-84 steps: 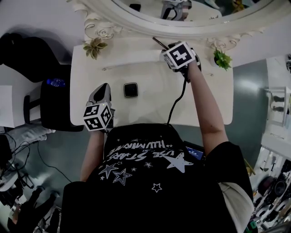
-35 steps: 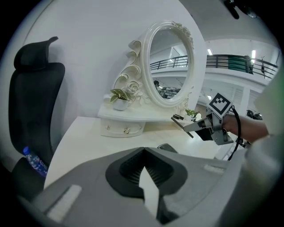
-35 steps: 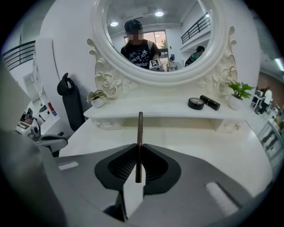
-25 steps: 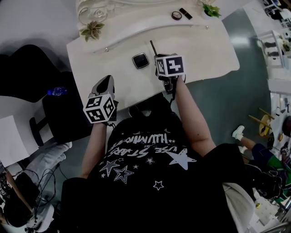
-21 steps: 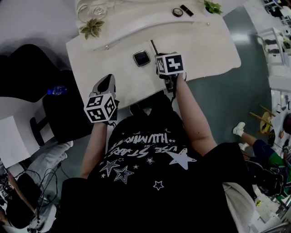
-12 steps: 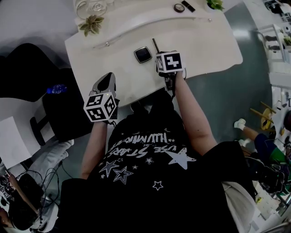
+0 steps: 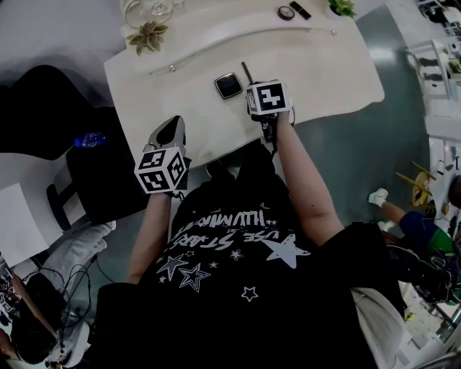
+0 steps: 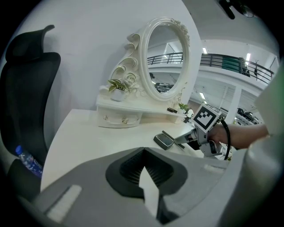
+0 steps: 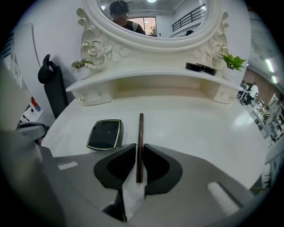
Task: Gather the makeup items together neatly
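A slim brown makeup pencil (image 9: 140, 128) sticks out forward from my right gripper (image 9: 140, 145), which is shut on its lower end. In the head view this gripper (image 7: 258, 86) is over the white vanity table (image 7: 324, 65) near its front edge, and the pencil (image 7: 246, 71) points away from me. A black square compact (image 7: 228, 85) lies flat just left of the pencil, also visible in the right gripper view (image 9: 105, 134). My left gripper (image 7: 173, 124) hovers by the table's front left corner, shut and holding nothing (image 8: 144, 150).
A raised shelf under the oval mirror (image 9: 151, 17) carries a round dark pot (image 7: 286, 12) and a black lipstick (image 7: 300, 10) at its right end. Small potted plants (image 7: 148, 36) (image 7: 342, 7) stand at both shelf ends. A black chair (image 7: 43, 101) is left of the table.
My right gripper has brought the pencil from the back of the table by the mirror to the front, beside the compact, and sunk slightly. The left gripper has stayed in place.
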Tool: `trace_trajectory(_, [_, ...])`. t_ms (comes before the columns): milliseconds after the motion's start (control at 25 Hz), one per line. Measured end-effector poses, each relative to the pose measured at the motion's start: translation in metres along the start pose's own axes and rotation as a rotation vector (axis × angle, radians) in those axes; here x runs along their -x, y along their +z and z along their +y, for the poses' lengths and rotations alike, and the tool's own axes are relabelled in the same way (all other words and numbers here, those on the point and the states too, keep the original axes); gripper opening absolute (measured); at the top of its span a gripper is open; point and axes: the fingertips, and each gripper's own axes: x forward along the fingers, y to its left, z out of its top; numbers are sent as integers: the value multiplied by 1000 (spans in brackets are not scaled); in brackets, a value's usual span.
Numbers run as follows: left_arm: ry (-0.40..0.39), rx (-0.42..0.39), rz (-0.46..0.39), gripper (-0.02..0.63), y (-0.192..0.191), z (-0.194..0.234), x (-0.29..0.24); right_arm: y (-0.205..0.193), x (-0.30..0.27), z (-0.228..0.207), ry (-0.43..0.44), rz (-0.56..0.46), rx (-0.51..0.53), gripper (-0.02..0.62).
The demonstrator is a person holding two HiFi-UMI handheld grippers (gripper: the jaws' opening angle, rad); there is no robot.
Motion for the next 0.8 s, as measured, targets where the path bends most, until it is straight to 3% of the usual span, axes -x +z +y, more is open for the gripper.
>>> trace_trajectory(320, [9,13,-9,0,-1,-2,8,0,20,0,29,-51,-25,251])
trace_trajectory(560, [20,25,-33,0,7,-3,4,33,50,-21,7,-257,-49,393])
trace_trajectory(800, [31,41,-50,0,17,-17,-1,63,75,-46,-10,-391,-32,446])
